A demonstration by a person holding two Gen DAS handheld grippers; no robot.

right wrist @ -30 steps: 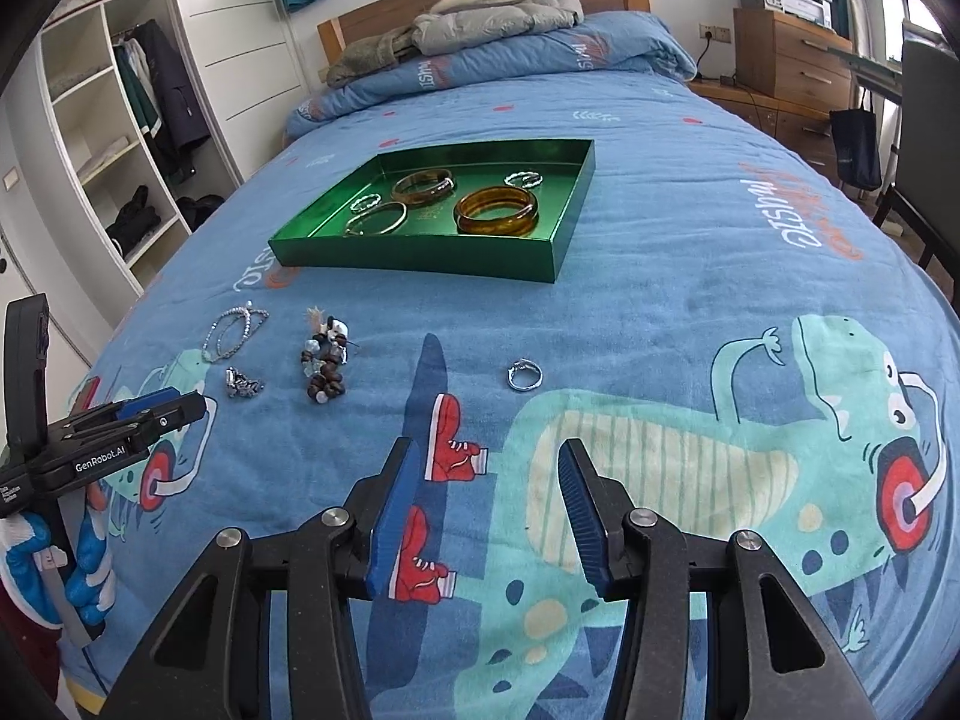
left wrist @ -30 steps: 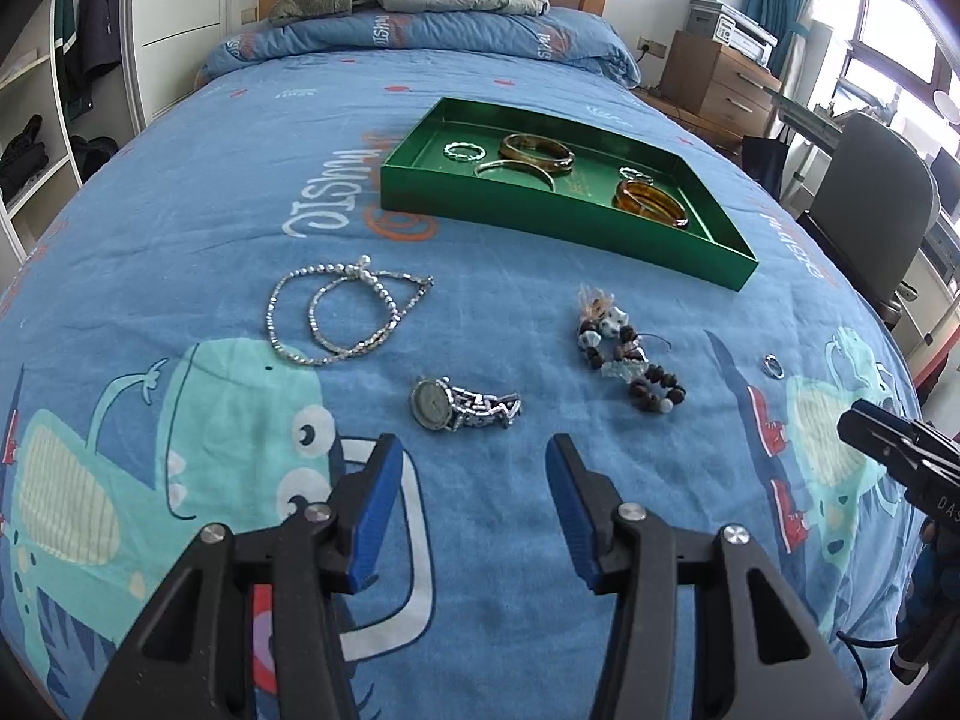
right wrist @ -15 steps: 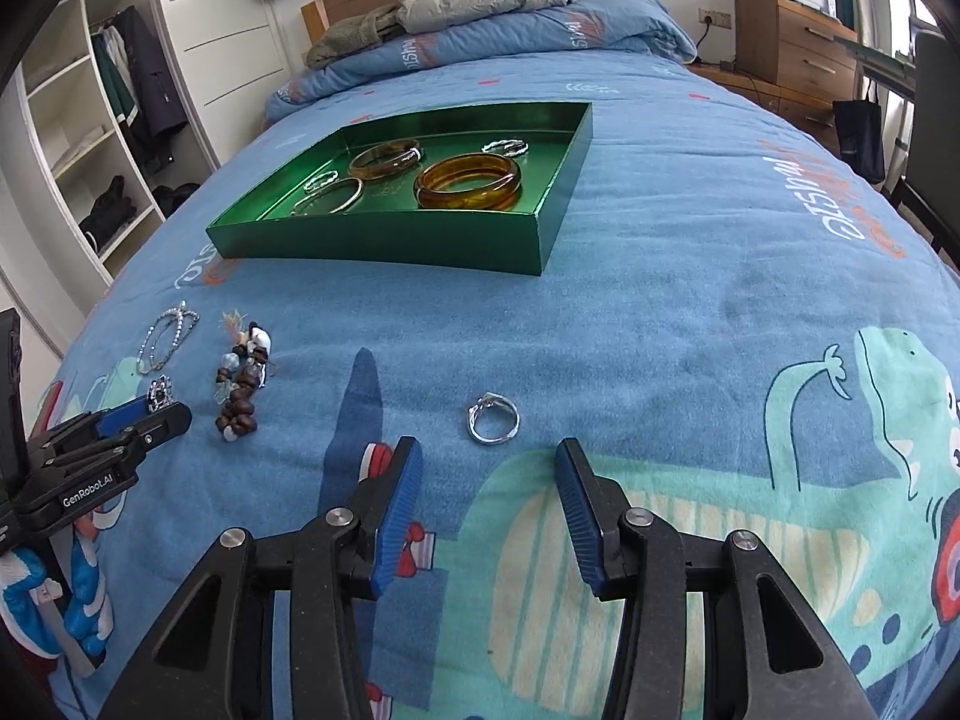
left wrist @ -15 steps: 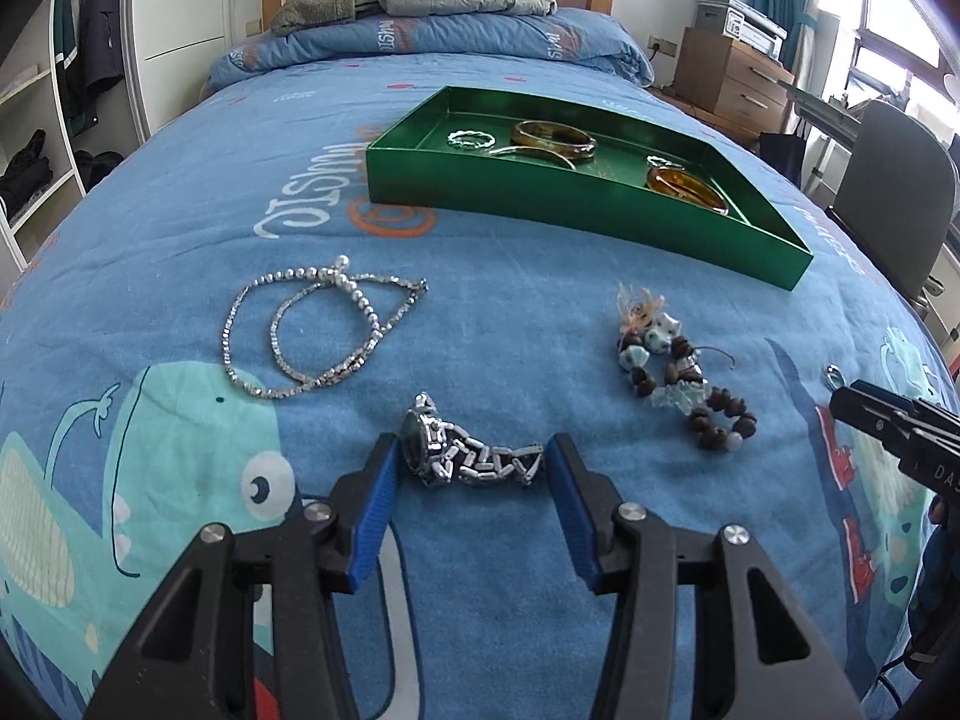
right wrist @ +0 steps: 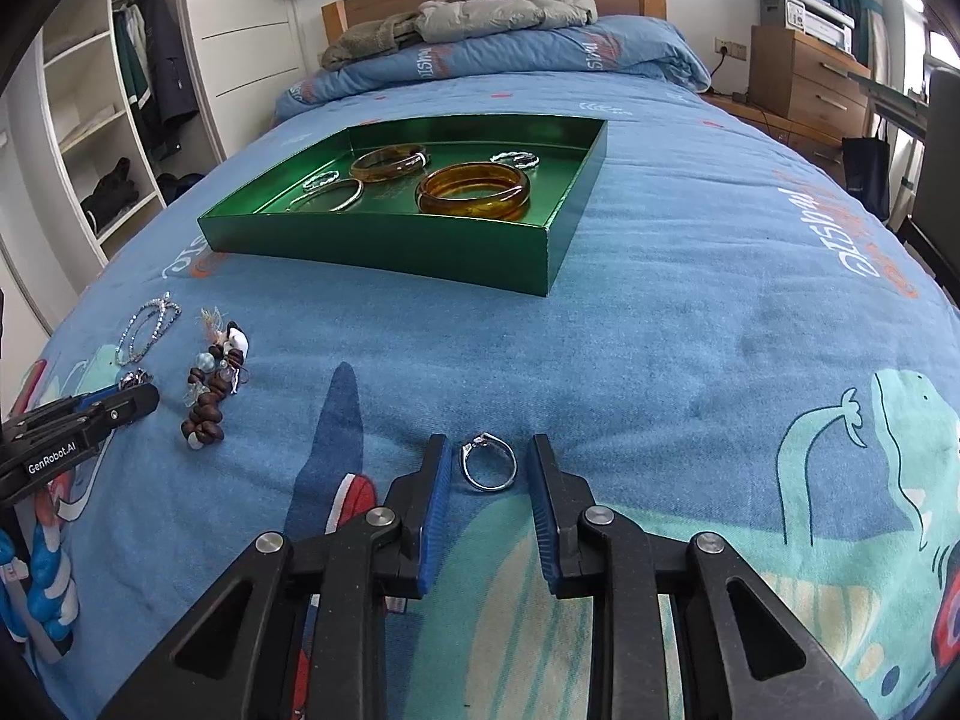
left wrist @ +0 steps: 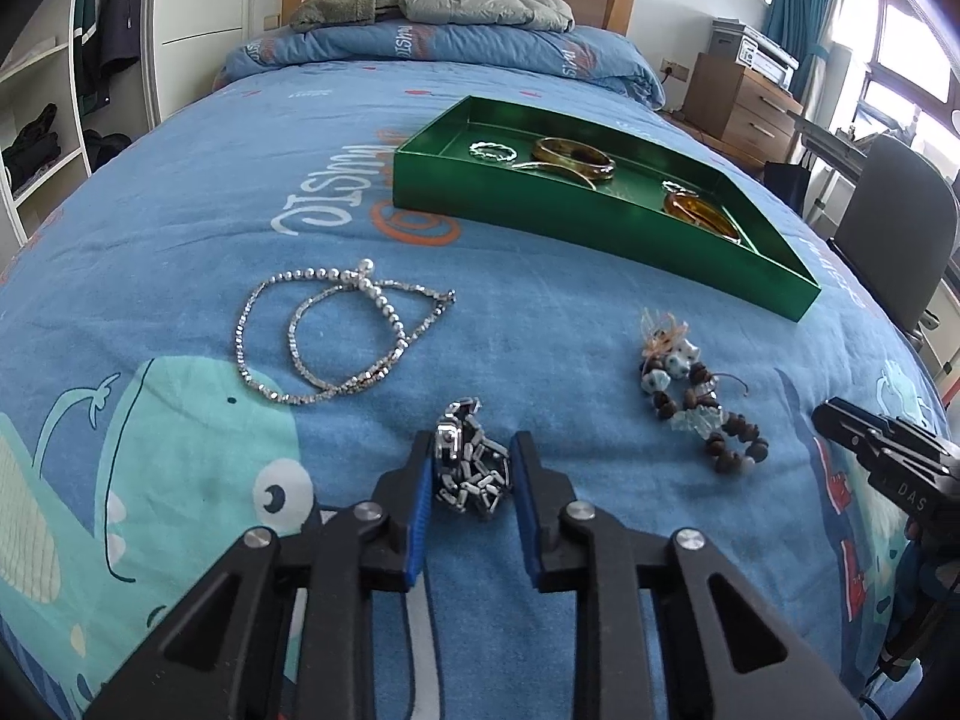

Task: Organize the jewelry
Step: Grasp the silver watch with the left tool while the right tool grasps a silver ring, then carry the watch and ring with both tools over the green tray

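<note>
A silver watch (left wrist: 468, 468) lies bunched on the blue bedspread between the blue pads of my left gripper (left wrist: 471, 462), which is closed in against it. A silver ring (right wrist: 489, 465) lies between the fingers of my right gripper (right wrist: 489, 456), which is open around it with gaps either side. A silver bead necklace (left wrist: 336, 336) and a brown beaded bracelet (left wrist: 696, 396) lie on the bedspread. A green tray (left wrist: 576, 222) further back holds amber bangles (right wrist: 474, 189) and silver rings.
The bracelet (right wrist: 213, 384) and necklace (right wrist: 147, 327) lie left of the right gripper. The tray (right wrist: 384, 246) stands mid-bed. A folded quilt and jacket (left wrist: 432, 0) lie at the headboard. A chair (left wrist: 888, 240) and drawers (left wrist: 738, 102) stand right of the bed, shelves to the left.
Both grippers moved forward and down. The left one narrowed onto the watch, which is now bunched up. The right one came around the ring.
</note>
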